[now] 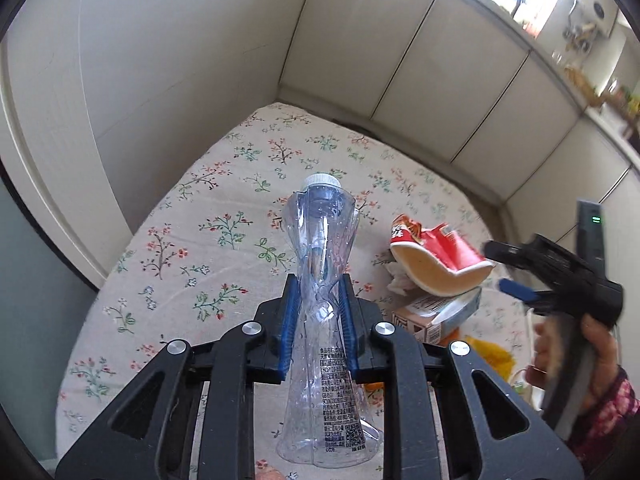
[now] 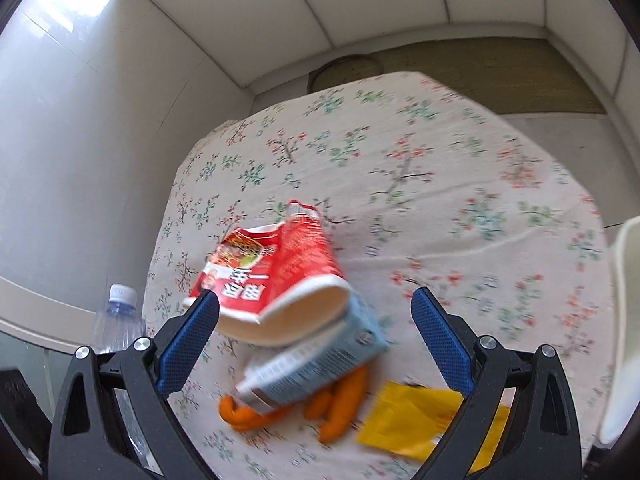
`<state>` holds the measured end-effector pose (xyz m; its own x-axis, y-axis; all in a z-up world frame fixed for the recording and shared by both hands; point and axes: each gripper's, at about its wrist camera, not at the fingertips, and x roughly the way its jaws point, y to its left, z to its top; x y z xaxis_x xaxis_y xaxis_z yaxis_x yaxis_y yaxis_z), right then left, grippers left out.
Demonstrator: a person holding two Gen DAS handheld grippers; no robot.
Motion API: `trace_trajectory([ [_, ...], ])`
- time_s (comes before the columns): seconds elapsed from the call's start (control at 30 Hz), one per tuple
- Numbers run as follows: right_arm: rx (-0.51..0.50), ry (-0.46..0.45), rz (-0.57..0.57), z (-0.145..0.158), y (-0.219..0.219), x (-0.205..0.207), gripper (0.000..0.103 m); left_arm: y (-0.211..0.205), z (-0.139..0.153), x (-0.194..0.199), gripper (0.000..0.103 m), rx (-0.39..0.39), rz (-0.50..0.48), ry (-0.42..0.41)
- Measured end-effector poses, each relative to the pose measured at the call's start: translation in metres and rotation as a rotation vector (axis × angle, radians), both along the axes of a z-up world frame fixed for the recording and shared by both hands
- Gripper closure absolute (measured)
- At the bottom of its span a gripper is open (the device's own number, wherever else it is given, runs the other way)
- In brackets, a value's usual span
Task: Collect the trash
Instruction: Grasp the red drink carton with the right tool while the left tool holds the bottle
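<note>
My left gripper (image 1: 319,304) is shut on a clear plastic bottle (image 1: 324,264) with a white cap, squeezing its middle and holding it above the floral tablecloth (image 1: 192,240). The bottle also shows at the left edge of the right wrist view (image 2: 118,320). My right gripper (image 2: 316,336) is open, its blue fingers either side of a crushed red instant-noodle cup (image 2: 276,276) that lies on a pale blue carton (image 2: 312,364). In the left wrist view the right gripper (image 1: 500,270) sits beside the red cup (image 1: 436,256) and the carton (image 1: 440,312).
Orange peel pieces (image 2: 336,412) and a yellow wrapper (image 2: 416,420) lie on the cloth near the carton. A crumpled white tissue (image 1: 400,280) lies by the cup. White cabinet panels (image 1: 440,80) and a wall close in behind the table. A white object (image 2: 624,320) stands at the right edge.
</note>
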<state>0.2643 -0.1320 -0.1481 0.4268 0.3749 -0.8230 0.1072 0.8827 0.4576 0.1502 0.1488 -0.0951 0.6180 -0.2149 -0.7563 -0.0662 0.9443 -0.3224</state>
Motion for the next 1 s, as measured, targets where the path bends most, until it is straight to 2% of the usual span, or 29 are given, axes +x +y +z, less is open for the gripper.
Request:
trace_trajectory([
  [0.17,-0.019,0.017,0.009,-0.006,0.015,0.014,0.009,0.005,-0.006,0.011,0.083,-0.038,-0.005,0.011],
  [0.23,-0.043,0.013,0.035,-0.007,0.026,0.017,0.013,0.007,-0.005,0.012,0.083,-0.047,-0.007,0.009],
  [0.27,-0.061,0.011,0.054,-0.007,0.034,0.018,0.022,0.007,-0.006,0.014,0.083,-0.052,-0.004,0.011],
  [0.3,-0.071,0.013,0.077,-0.007,0.040,0.019,0.039,0.009,-0.006,0.015,0.083,-0.059,0.001,0.013],
  [0.33,-0.074,0.018,0.093,-0.008,0.043,0.020,0.045,0.011,-0.007,0.015,0.083,-0.064,0.006,0.014],
  [0.4,-0.071,0.022,0.126,-0.010,0.054,0.019,0.065,0.016,-0.007,0.016,0.083,-0.081,0.024,0.017],
  [0.43,-0.067,0.015,0.136,-0.010,0.059,0.017,0.068,0.018,-0.007,0.016,0.083,-0.088,0.033,0.017],
  [0.7,-0.102,-0.061,0.153,0.009,0.086,0.007,0.071,0.030,-0.002,0.014,0.083,-0.116,0.074,0.003],
  [1.0,-0.156,-0.177,0.165,0.043,0.091,-0.015,0.071,0.033,0.007,0.008,0.083,-0.107,0.099,-0.033],
])
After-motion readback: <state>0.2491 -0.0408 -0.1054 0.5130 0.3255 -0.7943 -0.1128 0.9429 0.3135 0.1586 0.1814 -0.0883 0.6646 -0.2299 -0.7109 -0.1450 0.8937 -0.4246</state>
